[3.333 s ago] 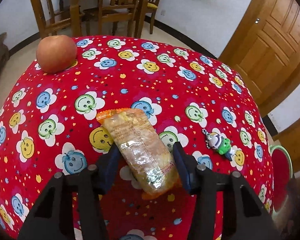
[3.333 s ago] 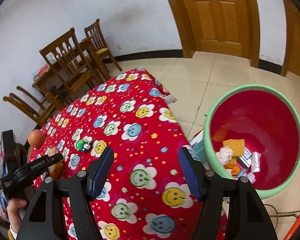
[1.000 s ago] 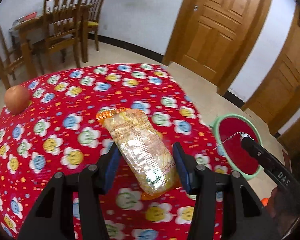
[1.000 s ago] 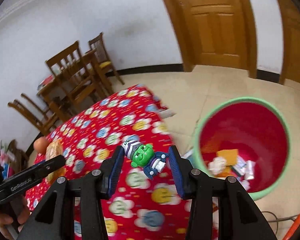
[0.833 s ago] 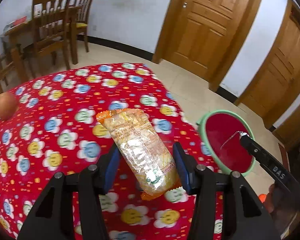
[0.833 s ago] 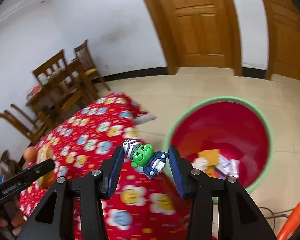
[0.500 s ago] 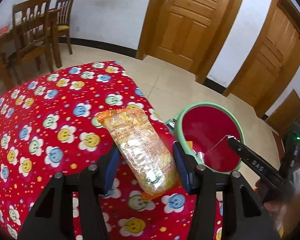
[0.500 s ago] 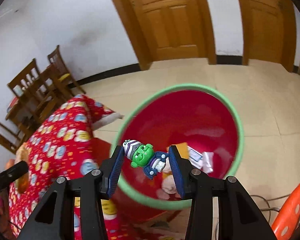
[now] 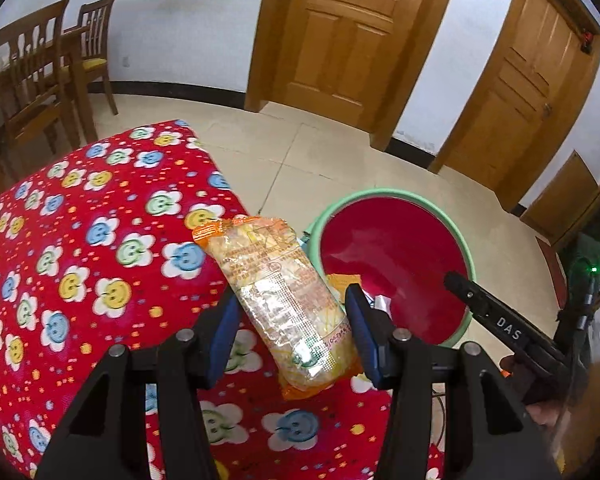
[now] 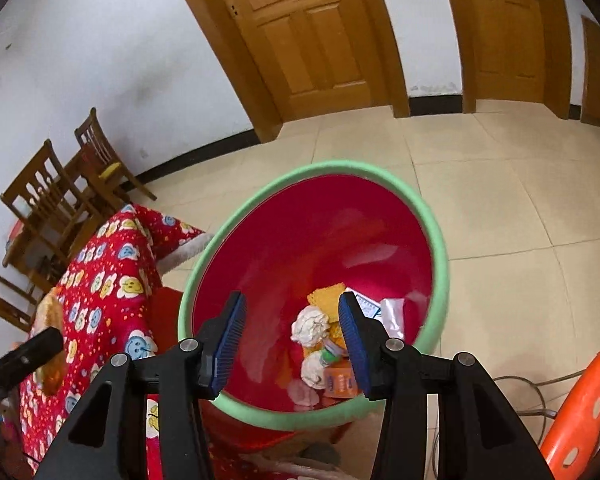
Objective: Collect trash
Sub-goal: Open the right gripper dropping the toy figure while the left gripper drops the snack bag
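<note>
My left gripper [image 9: 292,304] is shut on a clear and orange snack packet [image 9: 280,292], held above the edge of the red smiley-flower tablecloth [image 9: 80,240] beside the bin. The green-rimmed red bin [image 10: 340,168] stands on the floor and holds crumpled tissue [image 10: 310,326], wrappers and other trash. My right gripper [image 10: 290,308] hangs over the bin's mouth; its jaws are opening and nothing is between them. A small green and white piece [image 10: 327,355] lies among the trash below. In the left wrist view the bin [image 9: 384,194] is at right, with a right gripper finger [image 9: 484,312] over it.
Wooden chairs [image 9: 32,92] and a table stand at the far left by the wall. Two wooden doors [image 9: 340,40] are behind the bin. An orange plastic stool [image 10: 580,400] and a cable [image 10: 540,396] lie on the tiled floor right of the bin.
My right gripper swung from the table to above the bin, and the green toy figure it held is gone from its jaws, which now stand wider. The left gripper carried the packet toward the bin.
</note>
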Action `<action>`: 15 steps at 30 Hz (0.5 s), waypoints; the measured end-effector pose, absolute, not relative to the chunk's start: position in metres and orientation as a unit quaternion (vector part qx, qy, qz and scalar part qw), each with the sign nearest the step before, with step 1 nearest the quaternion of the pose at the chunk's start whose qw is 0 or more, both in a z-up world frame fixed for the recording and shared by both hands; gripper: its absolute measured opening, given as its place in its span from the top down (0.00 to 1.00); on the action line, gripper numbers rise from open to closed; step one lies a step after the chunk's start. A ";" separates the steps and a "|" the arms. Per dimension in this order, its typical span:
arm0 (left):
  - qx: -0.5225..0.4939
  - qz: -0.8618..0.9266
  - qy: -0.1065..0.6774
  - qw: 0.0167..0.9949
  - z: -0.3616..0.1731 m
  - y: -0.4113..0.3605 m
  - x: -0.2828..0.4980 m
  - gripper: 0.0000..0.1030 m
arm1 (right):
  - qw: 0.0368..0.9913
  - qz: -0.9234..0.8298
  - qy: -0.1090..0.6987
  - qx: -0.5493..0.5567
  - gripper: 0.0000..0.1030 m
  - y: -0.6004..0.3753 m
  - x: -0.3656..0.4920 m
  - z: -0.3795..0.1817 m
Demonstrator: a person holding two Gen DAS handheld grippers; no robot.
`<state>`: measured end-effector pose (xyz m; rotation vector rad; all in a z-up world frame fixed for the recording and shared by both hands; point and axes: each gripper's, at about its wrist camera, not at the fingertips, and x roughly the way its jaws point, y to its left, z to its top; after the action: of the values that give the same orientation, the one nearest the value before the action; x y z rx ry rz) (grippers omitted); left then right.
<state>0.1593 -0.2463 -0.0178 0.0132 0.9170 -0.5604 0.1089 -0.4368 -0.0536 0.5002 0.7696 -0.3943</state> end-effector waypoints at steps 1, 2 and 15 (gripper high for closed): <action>0.008 -0.271 0.436 0.858 -0.019 -0.251 0.159 0.49 | 0.879 -0.191 0.366 0.240 0.49 -0.438 0.106 -0.051; 0.010 -0.275 0.436 0.857 -0.020 -0.255 0.158 0.49 | 0.880 -0.193 0.361 0.241 0.48 -0.439 0.102 -0.049; 0.045 -0.313 0.449 0.836 -0.042 -0.317 0.161 0.48 | 0.881 -0.215 0.337 0.253 0.46 -0.453 0.070 -0.037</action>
<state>0.1607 -0.3171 -0.0420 0.0962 0.9503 -0.6622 0.0705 -0.4534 -0.0371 0.5267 0.7028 -0.4484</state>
